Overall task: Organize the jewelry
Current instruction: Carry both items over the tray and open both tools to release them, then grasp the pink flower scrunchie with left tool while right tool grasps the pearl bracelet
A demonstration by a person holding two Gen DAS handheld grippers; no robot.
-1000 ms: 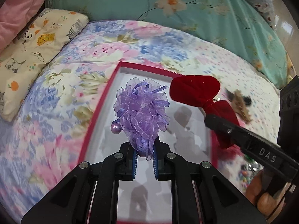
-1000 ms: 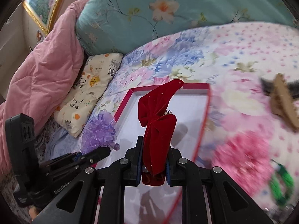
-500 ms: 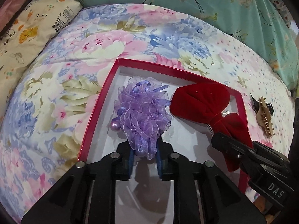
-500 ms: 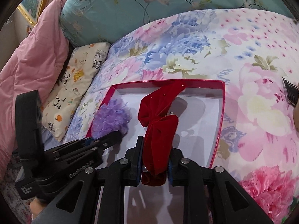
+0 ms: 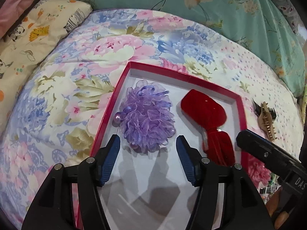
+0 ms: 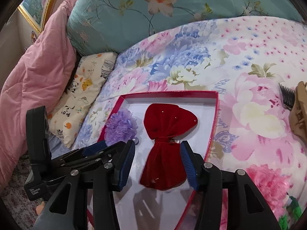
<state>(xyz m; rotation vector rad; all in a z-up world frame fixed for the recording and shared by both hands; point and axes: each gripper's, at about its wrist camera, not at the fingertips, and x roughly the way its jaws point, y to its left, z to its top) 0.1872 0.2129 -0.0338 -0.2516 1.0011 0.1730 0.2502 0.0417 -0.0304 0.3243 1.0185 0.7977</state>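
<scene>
You are looking at a frilly purple hair flower with pearl beads, lying in the left half of the red-rimmed white box. A red velvet bow is lying flat just beside it.

1. Between our left fingers, the near end of the red box ran off the bottom edge of the left wrist view.
2. Right of those fingers, the red bow had its lower lobe partly hidden behind our right gripper's finger.
3. Beyond our right fingers, the tan hair claw was cut off by the picture's edge.
4. Low to their right, a green item was too cropped and blurred to identify.
</scene>
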